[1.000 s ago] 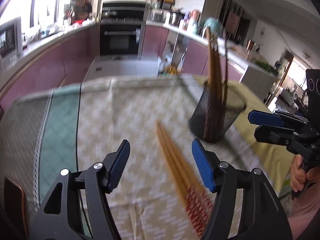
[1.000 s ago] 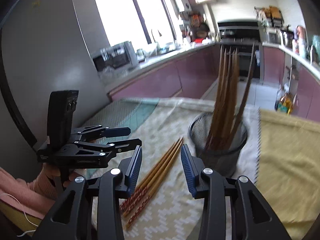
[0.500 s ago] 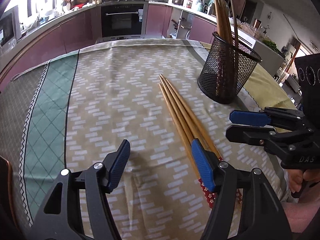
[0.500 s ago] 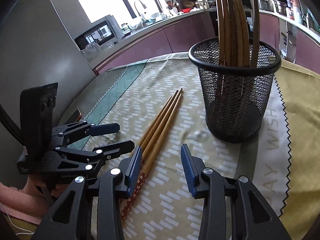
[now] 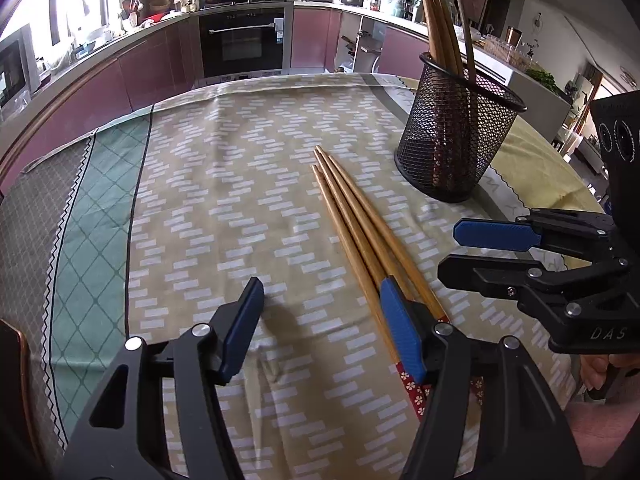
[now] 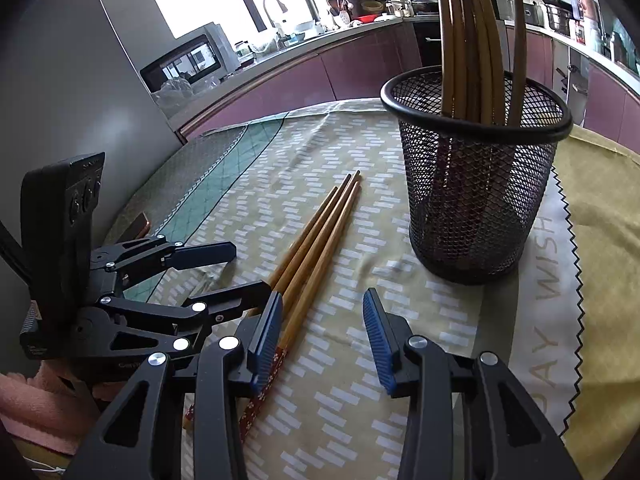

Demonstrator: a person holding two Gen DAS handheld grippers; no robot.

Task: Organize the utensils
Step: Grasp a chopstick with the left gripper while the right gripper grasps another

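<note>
A: Left wrist view — where are the chopsticks?
B: Mid-frame on the cloth, side by side, patterned ends toward the bottom. The cup with more sticks stands upper right.
A: And the left gripper?
B: Jaws apart, having just narrowed a little; nothing between them, the sticks passing under its right finger.
A: The right gripper?
B: Also apart, over bare cloth, sticks at its left pad.
</note>
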